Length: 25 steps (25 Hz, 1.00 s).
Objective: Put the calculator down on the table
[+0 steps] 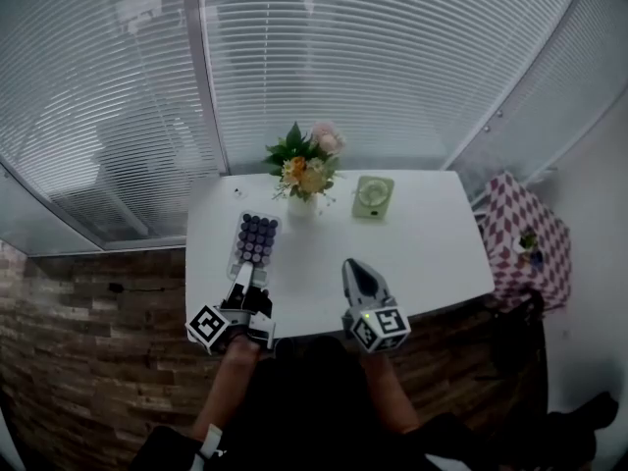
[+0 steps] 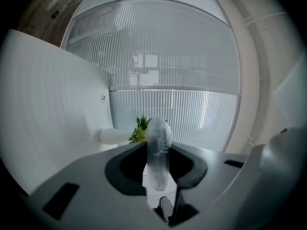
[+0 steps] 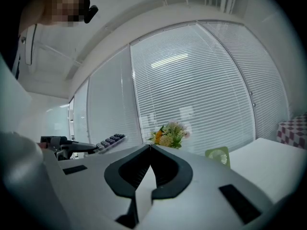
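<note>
The calculator [image 1: 255,238], white with dark round keys, shows keys-up over the left part of the white table [image 1: 422,253]. My left gripper [image 1: 241,281] is shut on its near end. In the left gripper view the calculator [image 2: 159,133] stands edge-on between the jaws of that gripper [image 2: 158,150], and the table looks tilted at the left. From the right gripper view the calculator [image 3: 110,140] sticks out level at the left. My right gripper [image 1: 351,263] rests shut and empty near the table's front edge, its jaws meeting at the tip [image 3: 150,147].
A vase of flowers [image 1: 306,170] and a small green fan [image 1: 373,196] stand at the back of the table. A stool with a checkered cloth [image 1: 525,238] is to the right. White blinds close off the far side; a brick wall runs below the table.
</note>
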Each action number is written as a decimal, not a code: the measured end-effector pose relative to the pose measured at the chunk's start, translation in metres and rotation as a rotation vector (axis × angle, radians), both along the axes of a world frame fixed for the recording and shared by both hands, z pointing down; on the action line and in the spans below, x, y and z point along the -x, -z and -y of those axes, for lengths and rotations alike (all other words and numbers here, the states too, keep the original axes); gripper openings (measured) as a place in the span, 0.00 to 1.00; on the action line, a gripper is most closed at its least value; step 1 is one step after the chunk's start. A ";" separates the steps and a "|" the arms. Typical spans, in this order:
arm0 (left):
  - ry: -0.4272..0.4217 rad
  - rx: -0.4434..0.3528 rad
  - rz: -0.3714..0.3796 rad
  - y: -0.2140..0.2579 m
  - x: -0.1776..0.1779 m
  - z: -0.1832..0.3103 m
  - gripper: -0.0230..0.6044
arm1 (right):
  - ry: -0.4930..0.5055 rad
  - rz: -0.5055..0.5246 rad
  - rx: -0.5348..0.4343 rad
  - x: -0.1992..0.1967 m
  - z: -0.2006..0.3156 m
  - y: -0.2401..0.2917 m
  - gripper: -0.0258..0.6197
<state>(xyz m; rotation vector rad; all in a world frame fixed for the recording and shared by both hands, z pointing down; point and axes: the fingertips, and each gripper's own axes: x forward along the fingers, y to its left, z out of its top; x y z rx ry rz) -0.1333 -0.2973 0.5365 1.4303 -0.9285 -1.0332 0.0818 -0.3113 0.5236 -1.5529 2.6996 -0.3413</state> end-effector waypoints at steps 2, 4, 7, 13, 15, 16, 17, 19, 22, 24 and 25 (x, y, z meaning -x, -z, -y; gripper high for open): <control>0.004 -0.004 0.017 0.000 0.002 0.000 0.20 | 0.001 -0.009 0.001 0.001 0.000 -0.002 0.05; 0.006 0.005 0.032 -0.006 0.004 0.001 0.20 | 0.001 -0.015 0.001 0.001 0.001 -0.003 0.05; 0.013 0.019 0.049 -0.020 0.007 0.005 0.20 | 0.009 -0.007 -0.006 0.003 0.000 0.000 0.05; 0.018 0.061 0.101 -0.046 0.012 0.009 0.20 | 0.005 -0.017 -0.003 0.003 -0.003 0.001 0.05; 0.015 0.072 0.107 -0.055 0.012 0.011 0.20 | 0.007 -0.014 -0.006 0.005 -0.004 0.002 0.05; 0.013 0.081 0.108 -0.060 0.012 0.013 0.20 | 0.011 -0.014 -0.008 0.007 -0.004 0.002 0.05; 0.011 0.094 0.108 -0.066 0.011 0.014 0.20 | 0.015 -0.016 -0.010 0.008 -0.004 0.002 0.05; 0.009 0.126 0.114 -0.081 0.010 0.017 0.20 | 0.019 -0.023 -0.008 0.010 -0.003 0.001 0.05; 0.006 0.166 0.130 -0.103 0.011 0.020 0.20 | 0.022 -0.034 -0.004 0.013 -0.004 -0.001 0.05; -0.002 0.187 0.124 -0.116 0.011 0.022 0.20 | 0.028 -0.031 -0.005 0.015 -0.005 0.000 0.05; -0.007 0.198 0.117 -0.122 0.011 0.022 0.20 | 0.031 -0.031 -0.006 0.015 -0.006 -0.001 0.05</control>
